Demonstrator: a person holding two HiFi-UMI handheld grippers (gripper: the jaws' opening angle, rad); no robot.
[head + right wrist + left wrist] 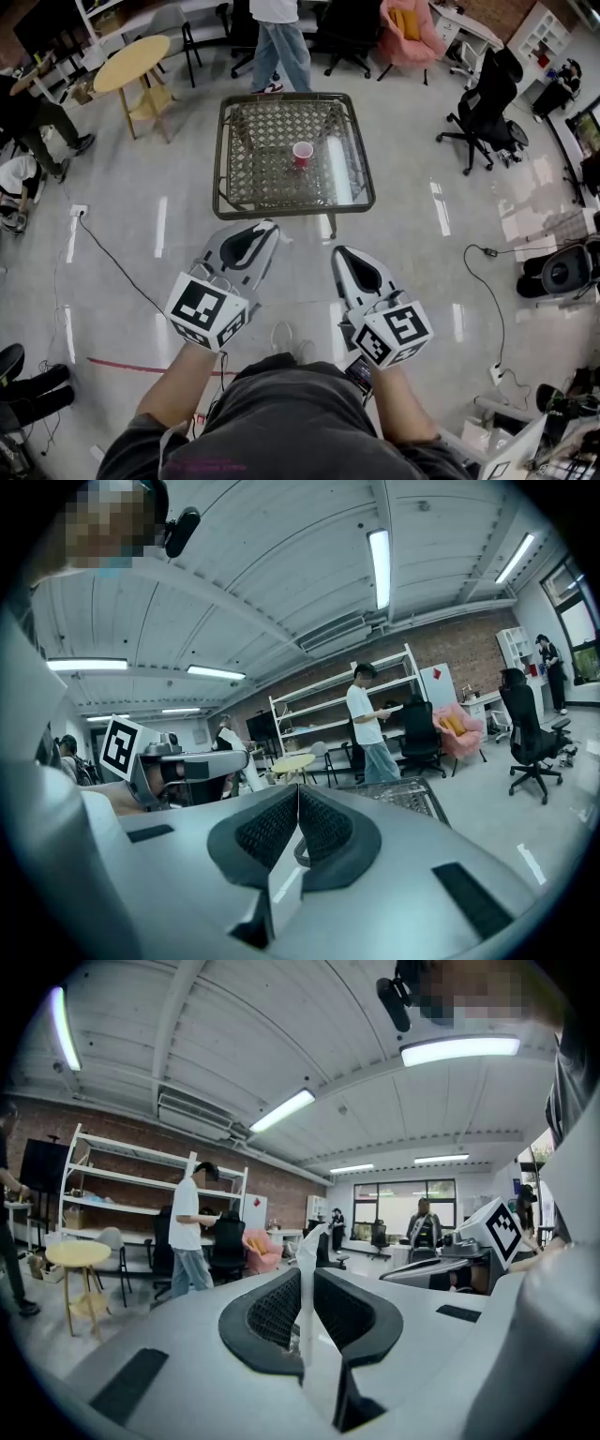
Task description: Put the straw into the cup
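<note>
A red cup (302, 153) stands upright on a low glass-topped table (352, 192), well ahead of both grippers. My left gripper (269, 227) is held low in front of the person's body, short of the table. It is shut on a white straw (307, 1252) that sticks up between its jaws (307, 1283). My right gripper (338, 251) hangs beside it at the same height, and its jaws (297, 797) are shut with nothing between them. The table's corner (403, 794) shows just past the right jaws.
A person (279, 42) stands beyond the table. A round yellow table (131, 62) is at the far left, a black office chair (487, 112) at the right, a pink armchair (411, 28) at the back. Cables (112, 258) run across the shiny floor.
</note>
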